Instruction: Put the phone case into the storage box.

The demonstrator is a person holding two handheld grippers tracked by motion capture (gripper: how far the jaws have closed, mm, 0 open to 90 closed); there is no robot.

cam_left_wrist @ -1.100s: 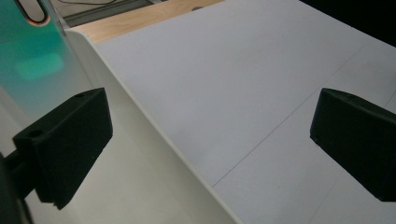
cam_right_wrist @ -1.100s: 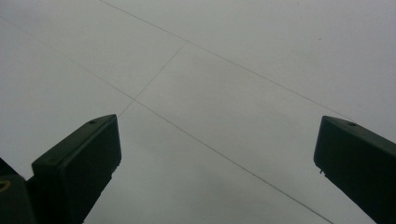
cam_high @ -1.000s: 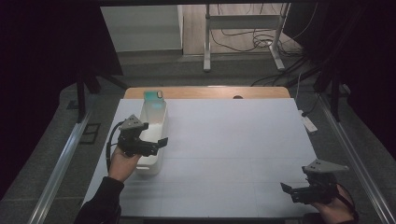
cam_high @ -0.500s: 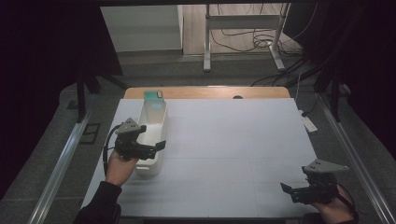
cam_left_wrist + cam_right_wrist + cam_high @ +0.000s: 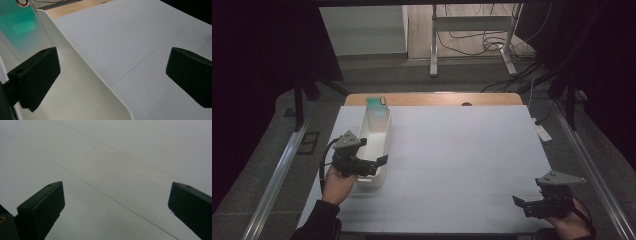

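While the left tongs [image 5: 379, 161] gape astride the near wall of the white tray [image 5: 373, 145], one jaw inside, the right tongs [image 5: 523, 205] hover open over bare counter [image 5: 462, 150]. Closing off-centre could tip the tray.

A fixed overhead camera looks forward and down across the white table [image 5: 462, 150]. Each gripper-mounted camera skims that same tabletop at close range; the left one also shares the white bin [image 5: 82, 75].
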